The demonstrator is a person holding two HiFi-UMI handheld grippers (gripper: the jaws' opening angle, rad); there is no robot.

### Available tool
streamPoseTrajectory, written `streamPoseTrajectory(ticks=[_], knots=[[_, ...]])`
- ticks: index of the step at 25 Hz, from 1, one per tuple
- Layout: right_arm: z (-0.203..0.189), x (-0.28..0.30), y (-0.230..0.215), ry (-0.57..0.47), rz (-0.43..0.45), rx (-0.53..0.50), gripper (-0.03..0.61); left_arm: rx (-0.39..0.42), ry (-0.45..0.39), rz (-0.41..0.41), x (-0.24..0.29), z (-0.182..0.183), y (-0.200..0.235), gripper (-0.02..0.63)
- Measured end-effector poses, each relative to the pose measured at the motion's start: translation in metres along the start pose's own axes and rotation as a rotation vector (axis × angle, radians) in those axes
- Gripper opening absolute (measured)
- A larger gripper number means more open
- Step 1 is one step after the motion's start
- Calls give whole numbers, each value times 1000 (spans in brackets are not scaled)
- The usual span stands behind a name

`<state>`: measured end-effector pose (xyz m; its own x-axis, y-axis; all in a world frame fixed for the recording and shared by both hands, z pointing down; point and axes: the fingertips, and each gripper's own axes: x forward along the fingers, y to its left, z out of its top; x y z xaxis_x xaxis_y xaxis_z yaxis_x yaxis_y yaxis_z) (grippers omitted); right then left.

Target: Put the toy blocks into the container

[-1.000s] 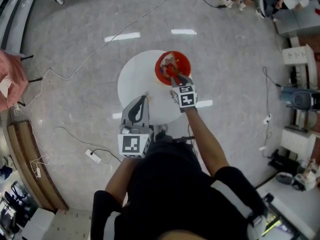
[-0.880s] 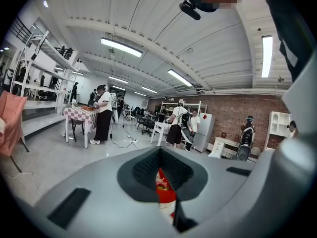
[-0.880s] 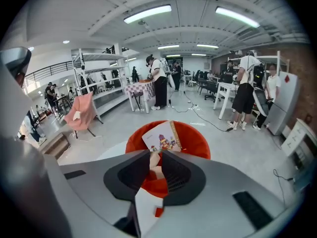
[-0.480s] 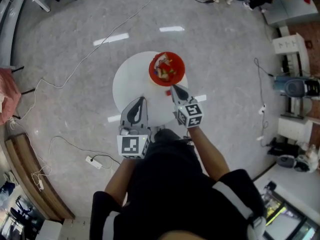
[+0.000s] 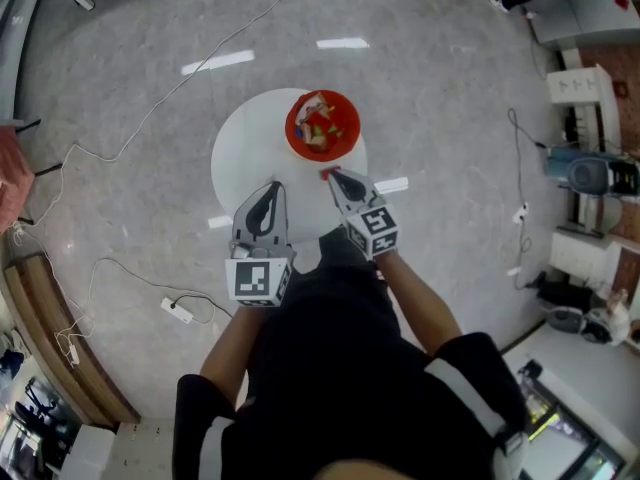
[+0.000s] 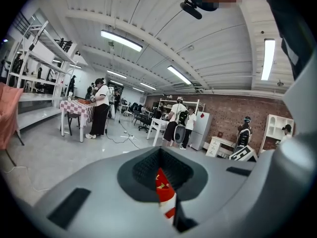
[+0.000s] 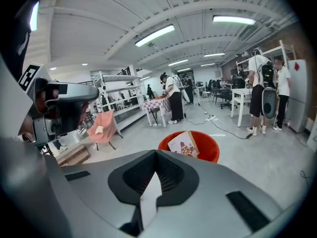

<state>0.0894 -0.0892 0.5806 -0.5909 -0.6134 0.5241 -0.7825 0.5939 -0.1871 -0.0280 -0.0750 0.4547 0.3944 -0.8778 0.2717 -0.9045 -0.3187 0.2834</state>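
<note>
**A:** Logged around the middle?

**B:** Round white table (image 5: pixel 240 163) on grey floor (image 5: pixel 450 88). Thin cable (image 5: pixel 118 146) trailing far left, white power strip (image 5: pixel 177 309) near left.

**A:** Farther out?

**B:** Noted checkered table (image 6: pixel 73 108) far left, with a standing person (image 6: pixel 102 108) just beside. Brick wall (image 6: pixel 225 115) far right. Also pink chair (image 7: pixel 101 124) before shelving (image 7: pixel 116 95), under strip lights (image 6: pixel 121 40).

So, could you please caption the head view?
Left gripper and right gripper poised over a round white table bearing a red bowl of toy blocks.

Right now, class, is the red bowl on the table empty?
No, a picture block stands inside the red bowl, seen in the right gripper view.
</note>
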Motion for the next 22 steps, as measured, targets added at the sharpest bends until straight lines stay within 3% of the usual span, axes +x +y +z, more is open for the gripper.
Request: streamPoseTrajectory(ticks=[9, 15, 22], knots=[[-35, 10, -15, 127, 215, -159, -2, -23, -23, 178, 15, -9, -15, -2], [-117, 24, -32, 450, 359, -320, 3, -26, 2, 252, 28, -16, -26, -2], [-191, 45, -49, 700, 401, -582, 106, -48, -13, 291, 36, -13, -27, -2]])
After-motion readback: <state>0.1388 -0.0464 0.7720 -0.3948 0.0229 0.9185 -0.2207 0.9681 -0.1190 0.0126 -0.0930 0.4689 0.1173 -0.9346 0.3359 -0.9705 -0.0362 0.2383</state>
